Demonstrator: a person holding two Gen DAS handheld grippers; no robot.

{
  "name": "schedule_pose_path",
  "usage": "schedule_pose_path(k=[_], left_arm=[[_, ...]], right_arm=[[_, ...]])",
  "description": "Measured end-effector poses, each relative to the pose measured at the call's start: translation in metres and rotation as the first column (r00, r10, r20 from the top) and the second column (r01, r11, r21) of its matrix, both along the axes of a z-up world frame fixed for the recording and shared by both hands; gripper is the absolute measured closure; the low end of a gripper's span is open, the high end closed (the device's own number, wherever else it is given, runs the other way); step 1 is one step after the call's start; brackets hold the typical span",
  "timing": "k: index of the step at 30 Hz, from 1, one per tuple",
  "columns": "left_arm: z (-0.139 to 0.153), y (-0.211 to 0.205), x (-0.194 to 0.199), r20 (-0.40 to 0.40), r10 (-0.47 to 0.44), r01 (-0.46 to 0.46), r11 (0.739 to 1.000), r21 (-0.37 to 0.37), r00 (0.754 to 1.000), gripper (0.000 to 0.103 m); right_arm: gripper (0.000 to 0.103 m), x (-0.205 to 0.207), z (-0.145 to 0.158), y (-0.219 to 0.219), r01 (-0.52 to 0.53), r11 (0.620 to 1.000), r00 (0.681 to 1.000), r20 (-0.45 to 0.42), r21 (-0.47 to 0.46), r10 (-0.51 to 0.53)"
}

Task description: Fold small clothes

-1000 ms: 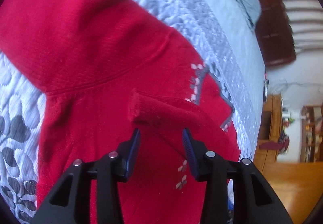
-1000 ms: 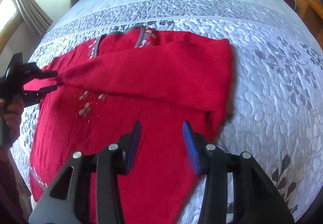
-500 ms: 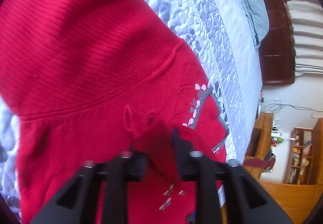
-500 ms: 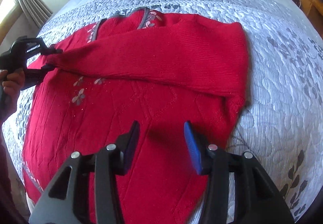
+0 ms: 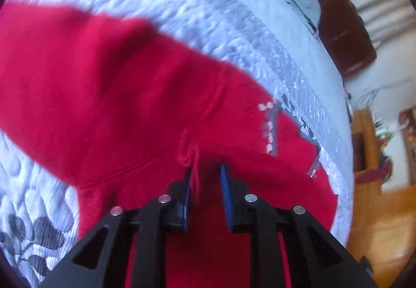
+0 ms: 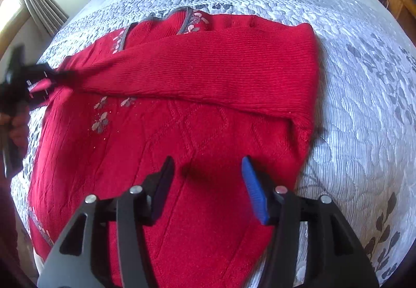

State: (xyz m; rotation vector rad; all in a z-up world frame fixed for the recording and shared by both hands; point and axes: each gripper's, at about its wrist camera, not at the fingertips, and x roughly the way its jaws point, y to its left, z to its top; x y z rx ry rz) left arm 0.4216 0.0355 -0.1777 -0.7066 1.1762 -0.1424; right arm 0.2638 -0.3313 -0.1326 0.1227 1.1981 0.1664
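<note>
Centrally, a red knitted sweater [image 6: 182,147] lay face up on a quilted grey-and-white bedspread [image 6: 364,85], filling the middle and lower left of the right wrist view. One sleeve [image 6: 208,69] was folded across the chest from the right edge of the garment toward the left of the frame. A grey-trimmed neckline [image 6: 187,19] with pale floral embroidery sat at the upper centre. The sleeve cuff [image 6: 65,75] reached the left gripper [image 6: 39,82] at the left edge of that frame, held in a partly visible hand [image 6: 18,127]. In the blurred left wrist view, the left gripper [image 5: 205,184] showed its jaws at a narrow gap with a ridge of red cuff fabric [image 5: 189,153] between the blue pads [image 5: 225,192]; it appeared to be clamped on the cuff, though the blur left the contact uncertain. The right gripper [image 6: 208,184] hovered over the lower body of the sweater at the bottom centre of its frame, jaws spread wide and holding nothing. A dark wooden headboard [image 5: 345,36] stood at the upper right of the left wrist view, with wooden furniture [image 5: 364,145] at the right edge. A curtain [image 6: 41,7] hung at the upper left of the right wrist view.
</note>
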Motion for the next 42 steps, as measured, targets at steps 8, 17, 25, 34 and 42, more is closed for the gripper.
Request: schedule_pose_path(k=[8, 17, 25, 34, 42], left_arm=[[0.017, 0.016, 0.018, -0.008, -0.002, 0.001, 0.995, -0.098, 1.0, 0.038], [0.013, 0.004, 0.059, -0.102, -0.193, 0.193, 0.981, -0.007, 0.976, 0.04], [0.006, -0.02, 0.073, -0.144, -0.365, 0.376, 0.924, 0.062, 0.92, 0.089], [0.042, -0.035, 0.06, 0.012, -0.398, 0.391, 0.906, 0.164, 0.917, 0.101], [0.04, -0.033, 0.074, -0.056, -0.394, 0.398, 0.898, 0.19, 0.917, 0.1]], right_arm=[[0.044, 0.002, -0.003, -0.003, -0.003, 1.0, 1.0, -0.009, -0.015, 0.002], [0.037, 0.003, -0.007, 0.002, -0.037, 0.998, 0.999, 0.01, -0.044, 0.037], [0.031, 0.004, -0.011, 0.005, -0.037, 0.998, 0.999, 0.017, -0.045, 0.038], [0.029, 0.005, -0.013, 0.005, -0.036, 0.999, 0.999, 0.022, -0.039, 0.037], [0.025, 0.004, -0.015, 0.007, -0.046, 0.998, 0.998, 0.029, -0.047, 0.048]])
